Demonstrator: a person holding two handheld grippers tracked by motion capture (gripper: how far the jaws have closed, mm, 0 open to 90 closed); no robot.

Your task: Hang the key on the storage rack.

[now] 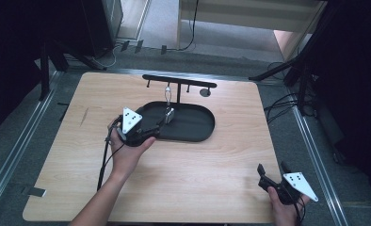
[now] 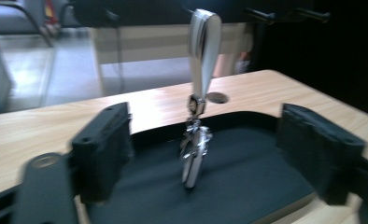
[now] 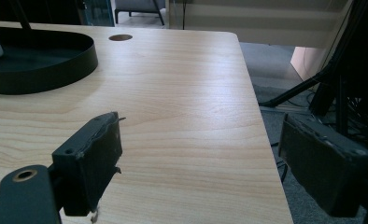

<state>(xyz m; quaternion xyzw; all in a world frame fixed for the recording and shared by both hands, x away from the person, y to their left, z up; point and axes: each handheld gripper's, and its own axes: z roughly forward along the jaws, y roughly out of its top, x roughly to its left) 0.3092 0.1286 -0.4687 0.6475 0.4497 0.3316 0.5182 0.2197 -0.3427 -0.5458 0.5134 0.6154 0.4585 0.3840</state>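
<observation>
A: High view first. Where does the work stand?

B: The keyring (image 1: 168,104) hangs from the middle peg of the black rack (image 1: 179,80), its lower end dangling over the black tray (image 1: 193,133). The left tool (image 1: 161,121) sits at the keyring's seven o'clock, and its spread jaws hold nothing. So the hanging looks done; what is left is drawing the hand clear.

A: And the left gripper view?

B: Blurred, but the keyring (image 2: 197,107) seems to hang free at twelve o'clock between the two wide-apart jaws, touching neither.

A: Right gripper view?

B: The right tool (image 3: 198,163) gapes empty over the counter (image 3: 182,93), with the tray (image 3: 42,60) off at ten o'clock.
</observation>
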